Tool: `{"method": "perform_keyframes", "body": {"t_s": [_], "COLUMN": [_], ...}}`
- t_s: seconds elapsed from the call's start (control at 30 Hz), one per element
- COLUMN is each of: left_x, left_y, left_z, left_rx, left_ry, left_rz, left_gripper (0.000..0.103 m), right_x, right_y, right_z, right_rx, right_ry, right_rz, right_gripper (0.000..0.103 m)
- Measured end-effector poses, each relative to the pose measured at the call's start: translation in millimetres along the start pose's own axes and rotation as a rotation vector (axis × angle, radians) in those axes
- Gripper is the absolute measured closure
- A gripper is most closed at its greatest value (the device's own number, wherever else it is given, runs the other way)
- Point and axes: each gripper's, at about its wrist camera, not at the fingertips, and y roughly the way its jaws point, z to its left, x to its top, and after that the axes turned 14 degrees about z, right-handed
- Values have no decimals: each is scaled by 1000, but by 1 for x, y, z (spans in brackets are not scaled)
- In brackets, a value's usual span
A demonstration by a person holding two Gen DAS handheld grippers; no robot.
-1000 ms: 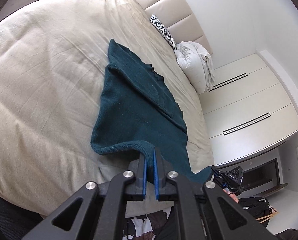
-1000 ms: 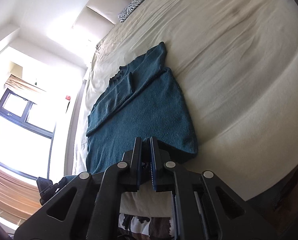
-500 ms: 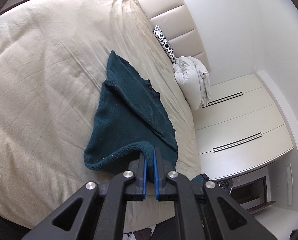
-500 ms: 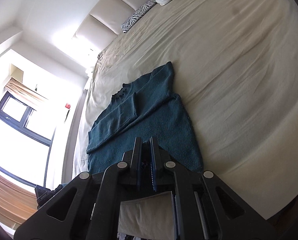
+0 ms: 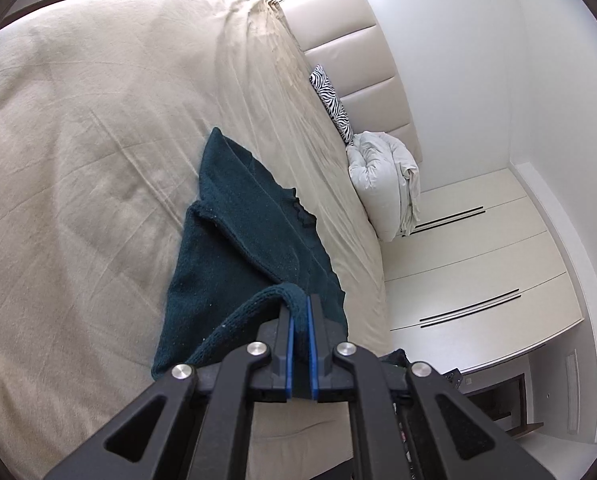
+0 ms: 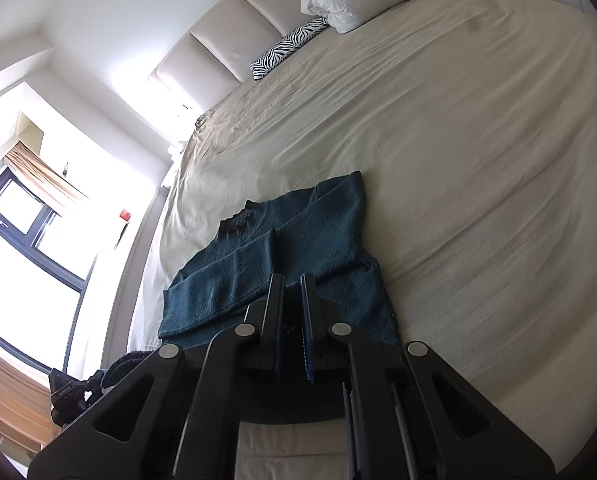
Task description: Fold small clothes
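A dark teal knit sweater point(image 5: 234, 248) lies on the beige bed point(image 5: 78, 140), collar toward the headboard, with a sleeve folded across its chest point(image 6: 234, 268). My left gripper point(image 5: 300, 312) is shut on one corner of the bottom hem, which curls up off the bed into the blue pads. My right gripper point(image 6: 292, 288) is shut on the other hem corner; dark fabric shows between its pads and hangs below them. Both corners are held above the sweater's lower body, so the hem doubles over toward the collar point(image 6: 236, 222).
A zebra-print cushion point(image 5: 332, 100) and a bunched white duvet point(image 5: 386, 184) lie by the padded headboard point(image 6: 218, 40). White wardrobe doors point(image 5: 478, 260) stand past the bed's right edge. A bright window point(image 6: 18, 240) is on the other side.
Both grippers have carried the gripped hem forward toward the collar and slightly up. The sweater's lower part has lifted off the bed and folds over itself.
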Motion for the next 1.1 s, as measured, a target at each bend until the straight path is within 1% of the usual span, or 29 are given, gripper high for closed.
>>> {"method": "perform_keyframes", "body": {"t_s": [0.2, 0.33, 0.6, 0.83, 1.1], "left_x": [23, 37, 67, 94, 123], "left_y": [13, 24, 40, 54, 71], "left_z": [-9, -10, -7, -3, 7], "left_rx": [20, 27, 20, 17, 39], "left_ry": [20, 15, -3, -25, -48], "left_rz": [-9, -12, -15, -23, -30], "left_gripper": [97, 97, 97, 97, 97], "right_x": [21, 33, 56, 81, 105], "right_y": [20, 33, 58, 82, 111], "right_z": [-2, -4, -11, -11, -13], "right_rx": [-14, -30, -43, -74, -100], "right_ry": [9, 8, 33, 30, 35], "right_rz": [-5, -7, -11, -13, -5], "right_gripper": [96, 96, 96, 96, 96]}}
